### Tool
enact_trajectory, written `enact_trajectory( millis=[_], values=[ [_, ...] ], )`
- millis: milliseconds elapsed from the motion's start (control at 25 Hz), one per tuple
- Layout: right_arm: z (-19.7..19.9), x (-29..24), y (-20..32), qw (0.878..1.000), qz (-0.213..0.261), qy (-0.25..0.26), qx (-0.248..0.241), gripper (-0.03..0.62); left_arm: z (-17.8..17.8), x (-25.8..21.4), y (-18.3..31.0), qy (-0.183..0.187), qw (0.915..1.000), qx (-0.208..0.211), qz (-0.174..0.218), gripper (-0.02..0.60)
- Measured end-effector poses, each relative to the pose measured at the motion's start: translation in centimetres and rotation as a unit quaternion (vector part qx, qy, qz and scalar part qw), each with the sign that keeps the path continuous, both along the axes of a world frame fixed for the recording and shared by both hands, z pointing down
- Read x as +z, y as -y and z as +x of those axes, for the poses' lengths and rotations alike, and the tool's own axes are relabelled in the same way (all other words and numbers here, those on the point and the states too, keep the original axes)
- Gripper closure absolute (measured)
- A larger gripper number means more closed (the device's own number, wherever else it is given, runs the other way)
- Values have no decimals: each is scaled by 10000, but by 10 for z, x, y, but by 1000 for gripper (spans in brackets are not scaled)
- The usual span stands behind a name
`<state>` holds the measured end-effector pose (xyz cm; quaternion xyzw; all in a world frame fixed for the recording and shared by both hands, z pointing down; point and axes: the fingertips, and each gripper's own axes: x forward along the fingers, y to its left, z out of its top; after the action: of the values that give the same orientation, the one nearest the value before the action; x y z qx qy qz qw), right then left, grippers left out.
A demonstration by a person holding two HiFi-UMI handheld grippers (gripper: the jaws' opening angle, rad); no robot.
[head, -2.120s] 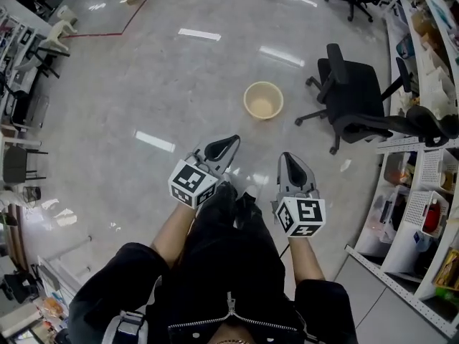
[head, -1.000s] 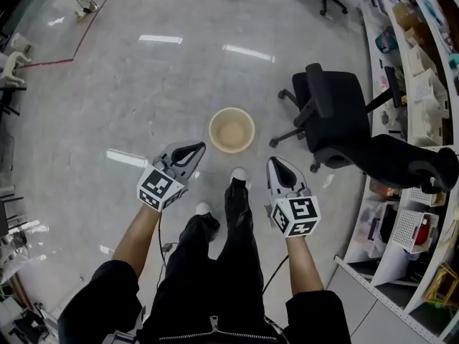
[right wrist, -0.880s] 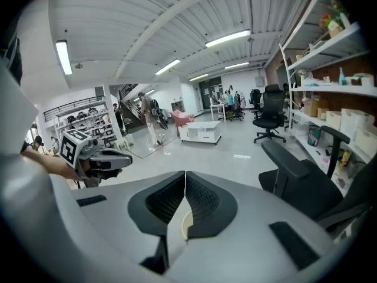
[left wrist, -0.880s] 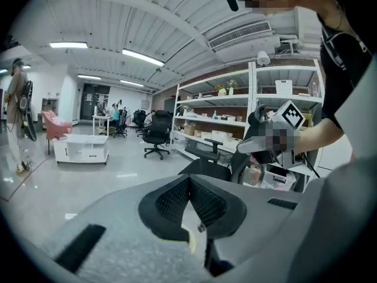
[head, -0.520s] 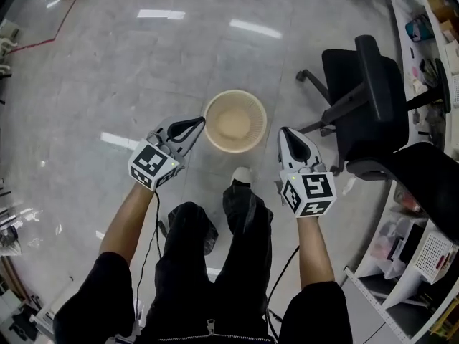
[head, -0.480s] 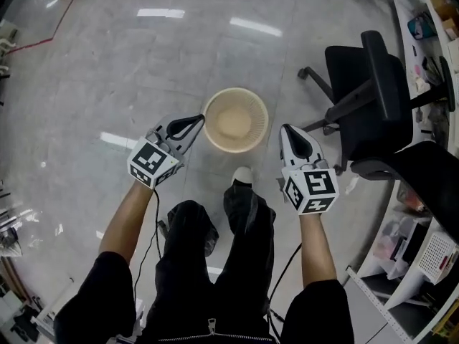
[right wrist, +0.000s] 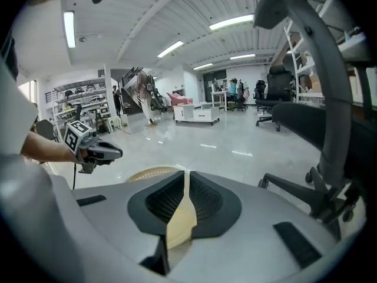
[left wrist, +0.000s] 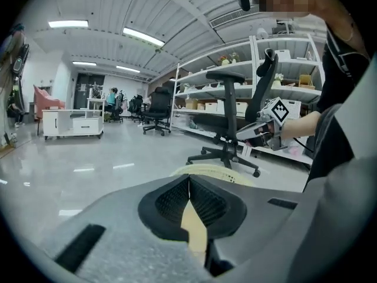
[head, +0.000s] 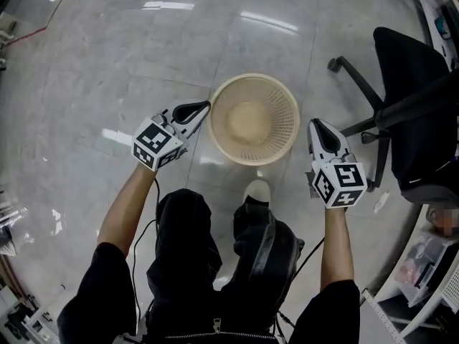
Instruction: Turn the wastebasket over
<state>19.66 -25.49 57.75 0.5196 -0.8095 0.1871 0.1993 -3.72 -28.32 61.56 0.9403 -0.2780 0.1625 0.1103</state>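
standing upright on the glossy floor (head: 107,56), mouth up and empty: 1 cream mesh basket (head: 276,106), just ahead of the person's shoe (head: 257,190).
left gripper (head: 203,107): hovering with its tip just beside the basket's left rim; whether it is touching cannot be told. fingers pressed together, holding nothing.
right gripper (head: 320,126): hanging off the basket's right side, clear of the rim. fingers likewise closed, gripping nothing.
chair (head: 412,99): sitting near, to the right.
task status, judged: basket not yet turned; the 2 grippers are flanking it.
hazards, judged: closed fingers are offering no pinch on the rim, so a push from 1 side is likely sending the light basket skidding over the slick floor or rolling toward the chair. squeezing the thin mesh wall unevenly is risking a buckle and a slip mid-flip.
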Motion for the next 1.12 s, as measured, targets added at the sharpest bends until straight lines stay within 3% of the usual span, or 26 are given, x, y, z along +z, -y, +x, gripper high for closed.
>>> enact_trajectory(
  millis=[120,240,320,360,440,560,760,1000,1120],
  values=[
    [8,35,-2,10000,-17,-45,41,580,-2,38,1,-110,9999,40,-34,575],
    [13,53,0,9999,54,-150,-1,579,-3,57,8,-163,9996,-59,212,571],
    [9,64,1,9998,22,-154,-140,535,-9,68,10,-102,9997,-100,195,492],
    [8,72,-1,9996,-46,-150,-222,511,-12,73,9,-108,9998,-109,90,452],
    [7,87,-5,9988,-296,-91,-380,479,-13,81,7,-178,9996,-44,-201,427],
    [12,104,0,9968,-616,19,-503,476,-10,91,10,-181,9984,199,-489,397],
    [16,125,5,9929,-953,222,-670,459,-11,95,7,-214,9972,487,-529,396],
    [11,140,3,9847,-1344,699,-862,445,-14,99,8,-504,9919,582,-1011,382],
    [10,142,5,9818,-1427,870,-907,445,-12,102,6,-747,9850,678,-1401,382]
  ],
)
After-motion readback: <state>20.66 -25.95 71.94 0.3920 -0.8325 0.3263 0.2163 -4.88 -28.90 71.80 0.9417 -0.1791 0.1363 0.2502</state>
